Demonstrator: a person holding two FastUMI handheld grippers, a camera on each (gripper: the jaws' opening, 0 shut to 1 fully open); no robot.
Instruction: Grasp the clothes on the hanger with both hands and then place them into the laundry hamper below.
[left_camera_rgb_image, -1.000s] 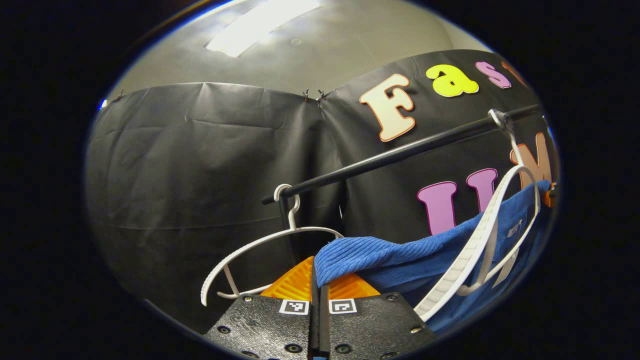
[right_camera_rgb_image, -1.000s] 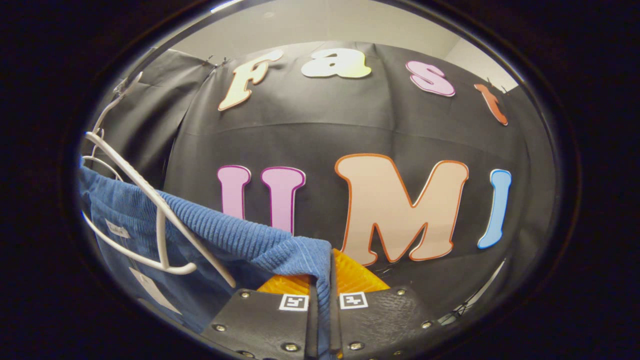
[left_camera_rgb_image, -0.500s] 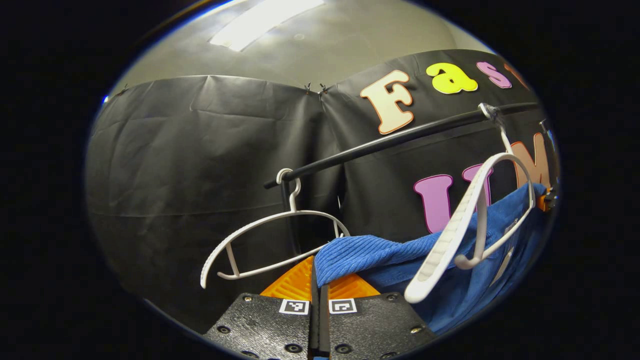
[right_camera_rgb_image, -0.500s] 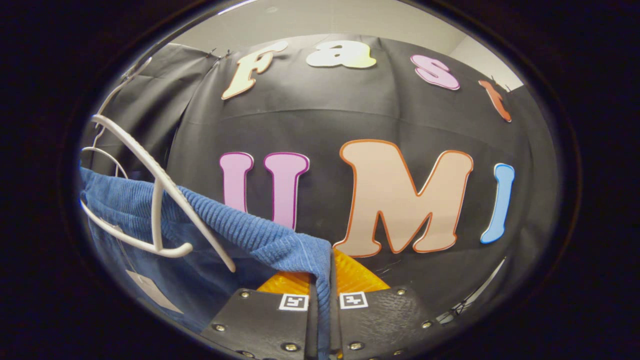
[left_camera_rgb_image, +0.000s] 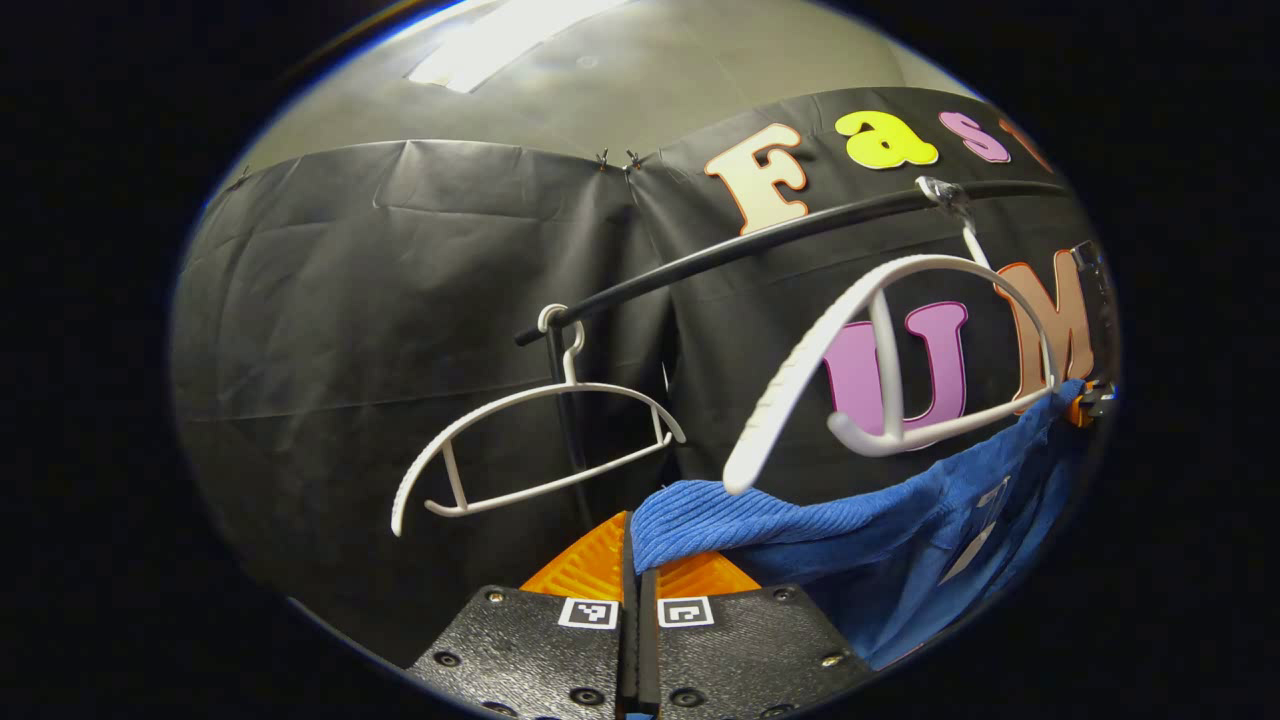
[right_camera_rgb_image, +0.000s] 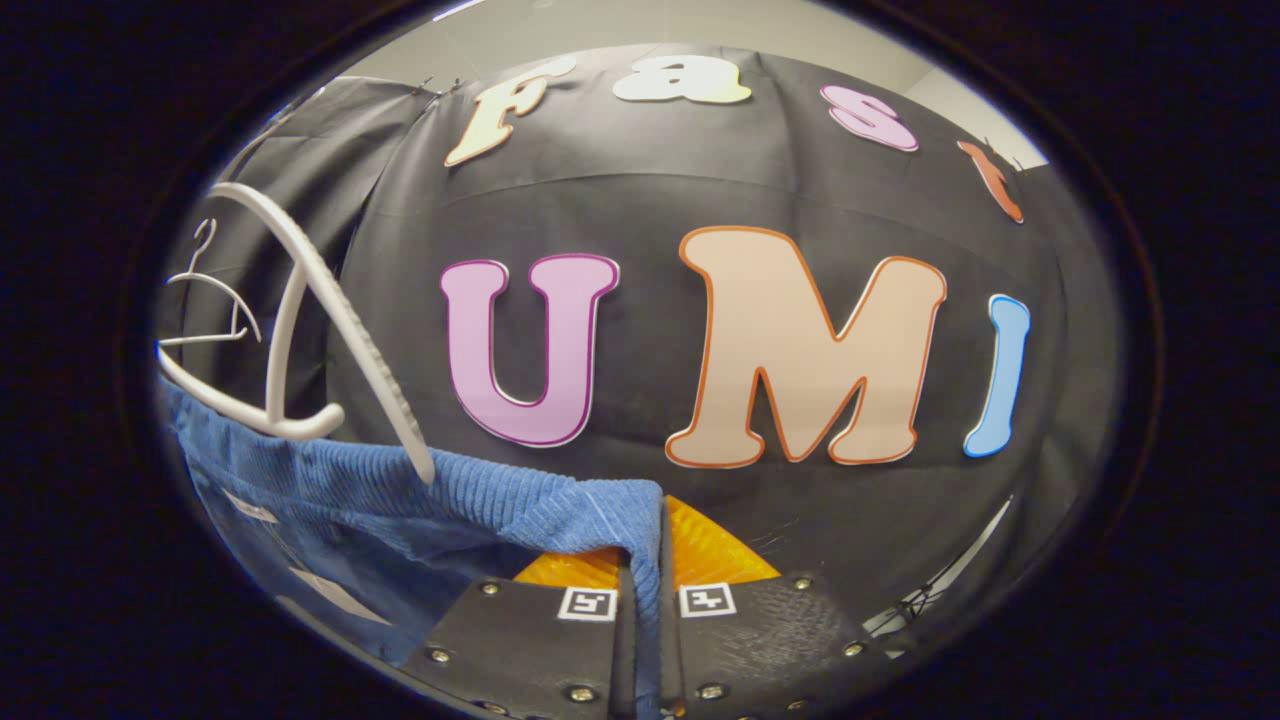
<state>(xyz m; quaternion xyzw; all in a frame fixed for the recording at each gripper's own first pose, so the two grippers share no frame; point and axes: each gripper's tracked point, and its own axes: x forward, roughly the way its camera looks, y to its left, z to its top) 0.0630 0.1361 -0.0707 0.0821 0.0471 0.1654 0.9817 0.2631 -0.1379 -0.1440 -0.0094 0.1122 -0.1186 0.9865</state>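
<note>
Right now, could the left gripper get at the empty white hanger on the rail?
Probably not. The left gripper is shut on the blue garment, so it would have to let go first. The empty white hanger hangs ahead on the black rail with nothing visible between.

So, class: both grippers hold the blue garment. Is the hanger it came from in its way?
Hardly: the blue garment hangs below the white hanger, whose tip sits just above the top edge. The hamper is out of view.
</note>
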